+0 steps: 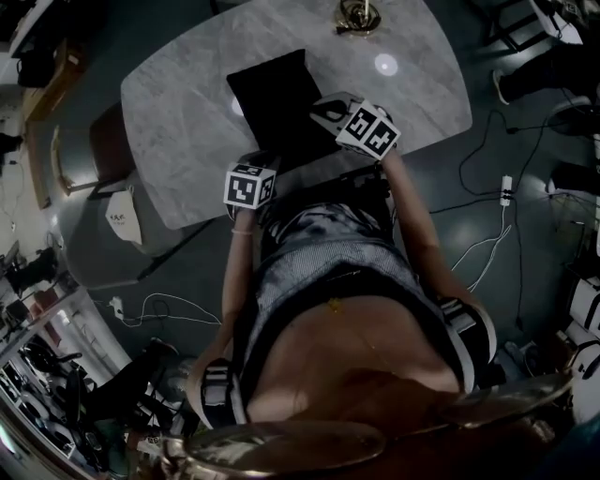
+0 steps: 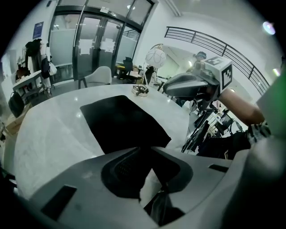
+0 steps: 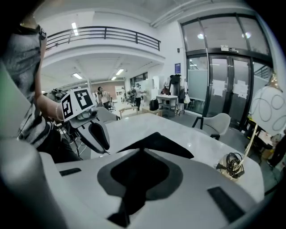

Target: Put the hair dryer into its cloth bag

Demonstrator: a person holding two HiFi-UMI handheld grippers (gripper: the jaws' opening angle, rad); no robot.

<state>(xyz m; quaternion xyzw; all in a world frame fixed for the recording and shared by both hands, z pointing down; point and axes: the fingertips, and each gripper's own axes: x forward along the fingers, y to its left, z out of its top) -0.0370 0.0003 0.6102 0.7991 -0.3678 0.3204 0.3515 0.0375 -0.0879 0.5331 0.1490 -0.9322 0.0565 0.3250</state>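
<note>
place: open-plan office | cues: glass doors [image 3: 223, 76]; mezzanine railing [image 3: 103, 32]; white chair [image 3: 216, 121]; marble table [image 1: 187, 112]

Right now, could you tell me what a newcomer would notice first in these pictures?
A black cloth bag lies on the pale marble table, stark against it. The left gripper and right gripper close on its near edge. A globe lamp stands at the far end.

The table [image 1: 187, 103] top looks like polished stone – pale grey, veined, glossy enough to mirror the ceiling lamps. The cloth bag [image 1: 277, 98] is black, matt fabric. The left gripper [image 2: 143, 150] and right gripper [image 3: 142, 150] have smooth, matt grey plastic jaws with darker linings. A small holder [image 1: 358, 16] shines like brass.
</note>
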